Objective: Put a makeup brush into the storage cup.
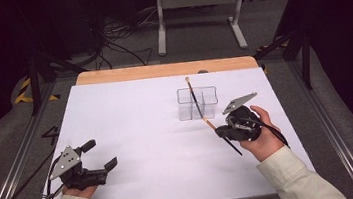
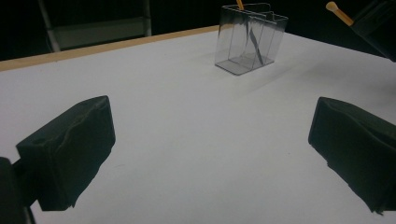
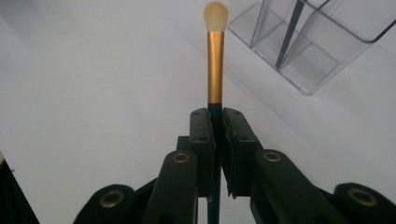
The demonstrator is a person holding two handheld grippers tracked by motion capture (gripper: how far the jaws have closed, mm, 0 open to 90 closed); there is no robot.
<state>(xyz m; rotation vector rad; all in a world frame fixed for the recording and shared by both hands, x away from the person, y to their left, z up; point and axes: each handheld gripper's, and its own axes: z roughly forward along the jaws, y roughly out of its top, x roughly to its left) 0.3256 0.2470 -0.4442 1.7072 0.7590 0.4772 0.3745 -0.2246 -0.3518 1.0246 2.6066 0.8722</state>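
right gripper view shows the right gripper (image 3: 215, 122) clenched on the dark handle of a makeup brush (image 3: 215, 60), just below its gold ferrule, with the pale bristle tuft pointing away. in the high view that brush (image 1: 209, 124) hangs above the tabletop (image 1: 133, 134) toward its right edge, close in front of the clear organizer (image 1: 197, 102), where a second brush (image 1: 192, 95) already stands tilted in a compartment. the held brush looks light, thin and stiff, with a smooth handle that could slip or swivel between the pads; a grip near the ferrule seems best for steering the tip (the tuft is soft and best left unpinched). the organizer looks light and likely to slide if bumped. the left gripper (image 1: 101, 156) rests near the front left corner, jaws spread with nothing between them. no brand, label or writing can be read.
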